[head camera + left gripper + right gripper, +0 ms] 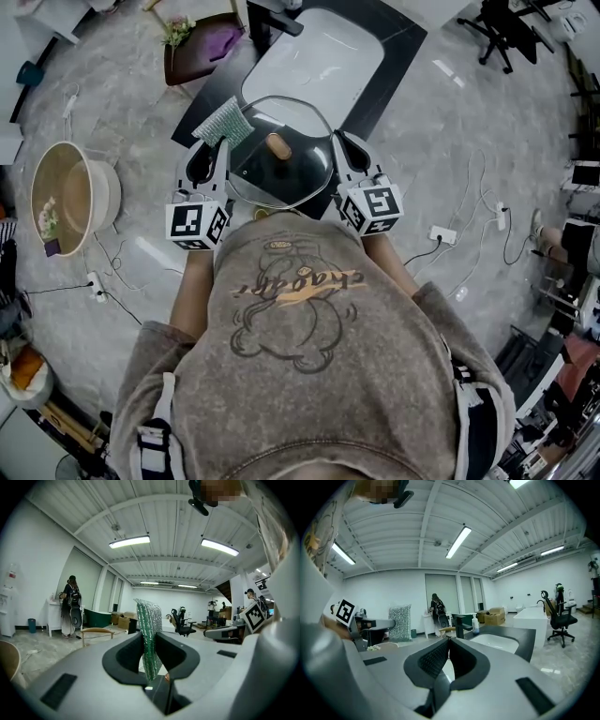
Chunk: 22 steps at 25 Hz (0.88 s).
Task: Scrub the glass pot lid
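Note:
The glass pot lid, with a dark rim and a wooden knob, sits between my two grippers above the near edge of the black counter. My left gripper is shut on a green scrub pad that stands out past the jaw tips at the lid's upper left rim. My right gripper is shut at the lid's right rim. Nothing shows between its jaws in the right gripper view, and whether it pinches the rim I cannot tell.
A white sink basin is sunk into the counter beyond the lid. A wooden bowl stands on the floor at the left, with a dark tray behind it. Cables and a power strip lie on the floor. A person stands far off.

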{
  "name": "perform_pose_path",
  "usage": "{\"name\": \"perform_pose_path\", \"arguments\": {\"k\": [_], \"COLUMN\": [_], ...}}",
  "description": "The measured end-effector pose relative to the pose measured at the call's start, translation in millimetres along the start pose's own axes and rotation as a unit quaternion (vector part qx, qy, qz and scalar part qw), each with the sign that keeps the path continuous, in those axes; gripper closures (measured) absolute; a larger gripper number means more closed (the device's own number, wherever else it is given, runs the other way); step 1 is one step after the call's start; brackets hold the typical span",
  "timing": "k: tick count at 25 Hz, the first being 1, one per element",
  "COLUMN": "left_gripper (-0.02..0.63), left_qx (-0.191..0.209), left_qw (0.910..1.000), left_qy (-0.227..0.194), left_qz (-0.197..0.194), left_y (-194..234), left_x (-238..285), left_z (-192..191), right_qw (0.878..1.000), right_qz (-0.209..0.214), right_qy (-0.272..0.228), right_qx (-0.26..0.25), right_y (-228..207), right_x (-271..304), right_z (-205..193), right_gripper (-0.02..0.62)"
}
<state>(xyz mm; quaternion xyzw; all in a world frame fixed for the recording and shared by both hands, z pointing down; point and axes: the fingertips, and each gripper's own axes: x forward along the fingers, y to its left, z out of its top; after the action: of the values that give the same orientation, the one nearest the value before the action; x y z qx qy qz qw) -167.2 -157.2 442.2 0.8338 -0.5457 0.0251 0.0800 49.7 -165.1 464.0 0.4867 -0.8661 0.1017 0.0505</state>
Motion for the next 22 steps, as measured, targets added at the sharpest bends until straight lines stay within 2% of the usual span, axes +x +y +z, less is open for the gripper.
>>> {"name": "perform_pose_path", "arguments": {"k": [12,22], "left_gripper": [0.517,0.517], "left_qx": [-0.028,-0.031], "left_qw": [0.9992,0.9991], "left_qy": [0.006,0.008], "left_qz": [0.027,0.029], "left_y": [14.0,20.4], "left_x": [-2.8,-0.1], "left_z": [-9.7,-7.1], "right_qw": [1.0,1.0], "right_qz": [-0.02,-0.023], "right_qy": [0.001,0.006], "right_qx": [0.002,0.002], "right_y": [-6.4,-5.3], "right_x": [3.9,9.9], "right_z": [0.8,-1.7], "right_gripper": [0.568,0.568]}}
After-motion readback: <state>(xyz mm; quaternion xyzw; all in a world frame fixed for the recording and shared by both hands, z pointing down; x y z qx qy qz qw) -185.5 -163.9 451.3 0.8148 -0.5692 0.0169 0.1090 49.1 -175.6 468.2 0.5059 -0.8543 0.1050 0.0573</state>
